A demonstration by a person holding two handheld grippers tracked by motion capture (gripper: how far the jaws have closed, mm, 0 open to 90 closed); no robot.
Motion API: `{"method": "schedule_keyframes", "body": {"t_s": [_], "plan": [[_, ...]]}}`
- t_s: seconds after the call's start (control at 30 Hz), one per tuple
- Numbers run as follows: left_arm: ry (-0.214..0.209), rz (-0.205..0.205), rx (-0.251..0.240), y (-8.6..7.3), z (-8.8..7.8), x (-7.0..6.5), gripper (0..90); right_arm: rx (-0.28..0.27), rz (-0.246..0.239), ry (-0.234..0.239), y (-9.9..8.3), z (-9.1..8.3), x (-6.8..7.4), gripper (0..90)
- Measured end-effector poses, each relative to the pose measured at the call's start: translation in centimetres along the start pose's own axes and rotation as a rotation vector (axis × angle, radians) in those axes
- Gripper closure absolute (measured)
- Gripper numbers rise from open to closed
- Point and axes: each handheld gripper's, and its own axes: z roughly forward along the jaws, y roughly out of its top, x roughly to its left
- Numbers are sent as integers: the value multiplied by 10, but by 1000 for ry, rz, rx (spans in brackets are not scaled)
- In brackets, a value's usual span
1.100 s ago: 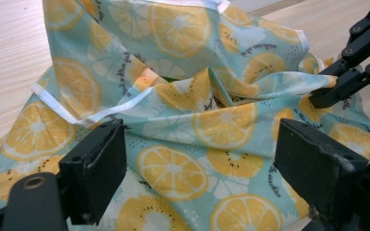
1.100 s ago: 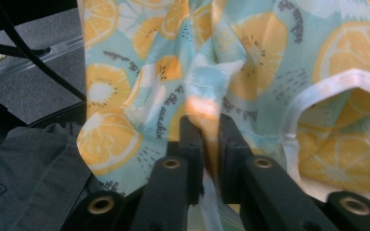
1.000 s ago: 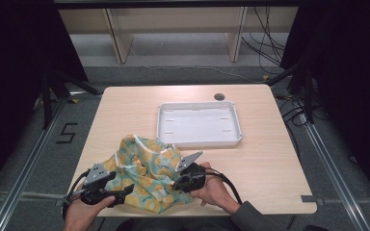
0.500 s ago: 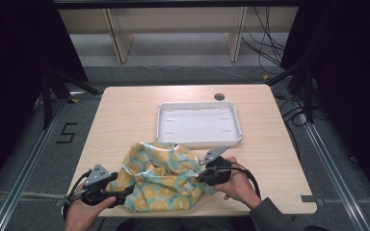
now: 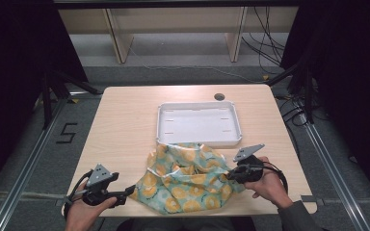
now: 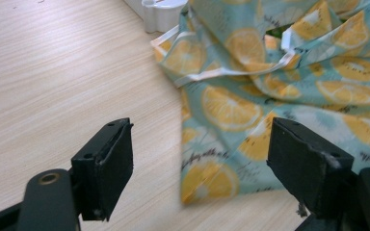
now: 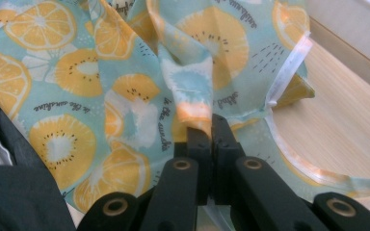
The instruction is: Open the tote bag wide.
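A teal cloth with a lemon print (image 5: pixel 188 175) lies rumpled at the table's near edge. My right gripper (image 5: pixel 230 175) is at its right side, shut on a raised fold of the cloth (image 7: pixel 125 72); the right gripper (image 7: pixel 211 126) has the fabric pinched between closed jaws. My left gripper (image 5: pixel 126 194) rests low at the cloth's left corner. In the left gripper view, the left gripper (image 6: pixel 202 163) stands open; its jaws have just been closing slightly, and the cloth's corner (image 6: pixel 212 178) lies flat between them without being pressed.
A white tray (image 5: pixel 231 120) stands just beyond the cloth in the middle of the table, its near rim touching the fabric. A dark round hole (image 5: pixel 219 96) sits near the far edge. Bare wood (image 5: pixel 120 125) lies to the left of the tray.
My right gripper has moved to the right with the cloth, pulling it wider and away from the left gripper. The left hand has stayed where it was.
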Motion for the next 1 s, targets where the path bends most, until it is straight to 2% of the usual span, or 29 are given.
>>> {"method": "schedule_keyframes", "body": {"t_s": [0.07, 0.1, 0.13, 0.17, 0.2, 0.23, 0.27, 0.33, 0.37, 0.43, 0.47, 0.53, 0.57, 0.6, 0.7, 0.77, 0.8, 0.83, 0.9, 0.93, 1.0], "plan": [[-1, -1, -6, 0, 1, 0, 234, 3, 25, 22, -5, -7, -5, 900], [-2, -3, -7, 0, 1, 0, 235, 10, 13, 9, -7, -10, -8, 900], [-7, -6, 8, 0, 1, 0, 236, 8, 22, 12, -9, -11, -9, 900], [-5, -16, 10, 0, 1, -1, 236, 11, 9, 17, -10, -12, -12, 900], [-9, -8, 12, 0, 0, -1, 236, 11, 9, 17, -10, -12, -12, 900], [-10, -11, 11, 0, 1, -1, 237, 0, 42, 0, -11, -12, -10, 900], [-10, -11, 11, 0, 1, -1, 238, 1, 17, -4, -12, -11, -11, 900], [-13, -2, 11, 0, 1, -1, 240, 17, 18, 2, -13, -13, -12, 900], [-14, 0, 12, 0, 1, -1, 240, 7, 19, 17, -14, -13, -12, 900], [-15, 2, 14, 1, 1, -1, 240, -10, 28, 17, -14, -12, -12, 897], [-12, 6, 7, 0, 2, -1, 240, -1, 38, 23, -14, -14, -11, 893], [-12, 3, 12, 0, 1, -2, 239, 5, 25, 23, -12, -15, -12, 870], [-13, -1, 7, 0, 2, -2, 240, -15, 43, 31, -13, -12, -11, 762], [-14, 2, 10, 1, 2, -2, 240, -15, 43, 31, -13, -12, -11, 762], [-24, 11, 12, 1, 3, -4, 239, -30, 55, 21, -9, -17, -11, 607], [-40, 11, 16, 3, 6, -7, 239, -79, 42, 26, -5, -20, -10, 546], [-53, 18, 12, 4, 8, -8, 238, -97, 57, 31, -3, -24, -8, 516], [-73, 24, 16, 7, 14, -16, 238, -150, 32, 20, 2, -26, -6, 471], [-87, 29, 17, 9, 18, -20, 238, -170, 43, 21, 4, -26, -4, 460], [-107, 57, 17, 12, 21, -23, 238, -174, 35, 17, 7, -25, -2, 447], [-133, 61, 0, 19, 31, -35, 238, -167, 24, 14, 8, -23, -1, 443]]}}
